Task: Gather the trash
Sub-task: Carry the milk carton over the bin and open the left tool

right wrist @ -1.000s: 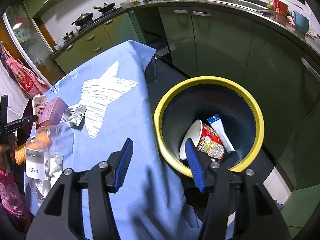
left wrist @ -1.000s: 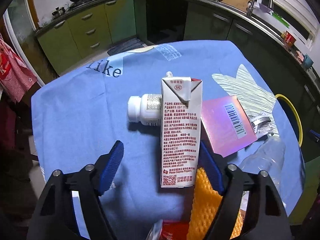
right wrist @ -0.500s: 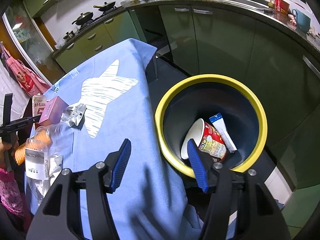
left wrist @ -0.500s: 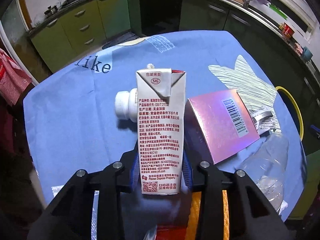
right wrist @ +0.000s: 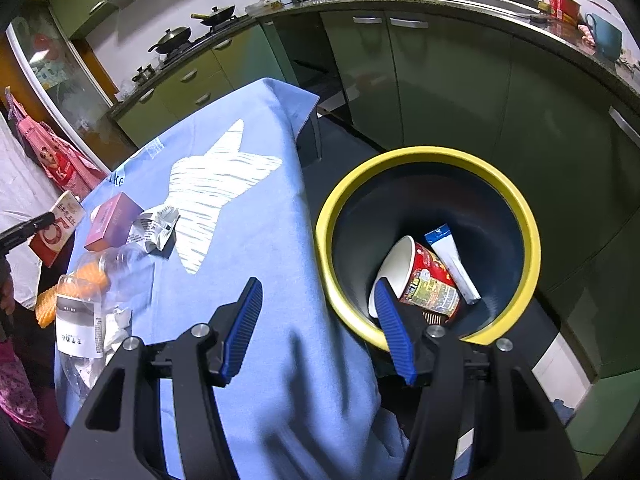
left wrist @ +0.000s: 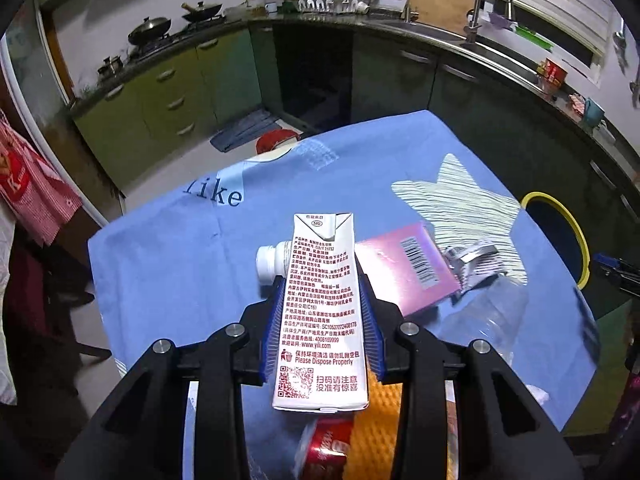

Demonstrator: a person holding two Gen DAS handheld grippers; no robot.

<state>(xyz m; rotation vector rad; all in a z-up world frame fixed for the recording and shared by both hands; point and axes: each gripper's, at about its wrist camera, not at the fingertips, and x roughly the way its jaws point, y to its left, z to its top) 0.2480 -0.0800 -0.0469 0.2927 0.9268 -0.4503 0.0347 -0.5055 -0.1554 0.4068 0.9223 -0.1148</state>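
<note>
My left gripper [left wrist: 322,320] is shut on a white milk carton [left wrist: 320,308] with red print and holds it lifted above the blue tablecloth [left wrist: 168,248]; the carton also shows in the right wrist view [right wrist: 58,228]. My right gripper [right wrist: 320,332] is open and empty, over the table edge beside the yellow-rimmed trash bin [right wrist: 516,208]. The bin holds a red noodle cup [right wrist: 424,284] and a white tube [right wrist: 452,260]. On the cloth lie a white pill bottle [left wrist: 272,260], a pink box [left wrist: 404,268], a crumpled wrapper [left wrist: 476,260], a clear plastic bottle [left wrist: 484,320], an orange foam net [left wrist: 376,432] and a red can [left wrist: 324,448].
The bin [left wrist: 576,236] stands on the floor off the table's right edge. Green kitchen cabinets [left wrist: 168,92] and a counter with a sink [left wrist: 488,8] ring the room. A red checked cloth [left wrist: 28,184] hangs at the left.
My left gripper closed on the milk carton and lifted it off the table. My right gripper stayed open and drifted slightly by the bin.
</note>
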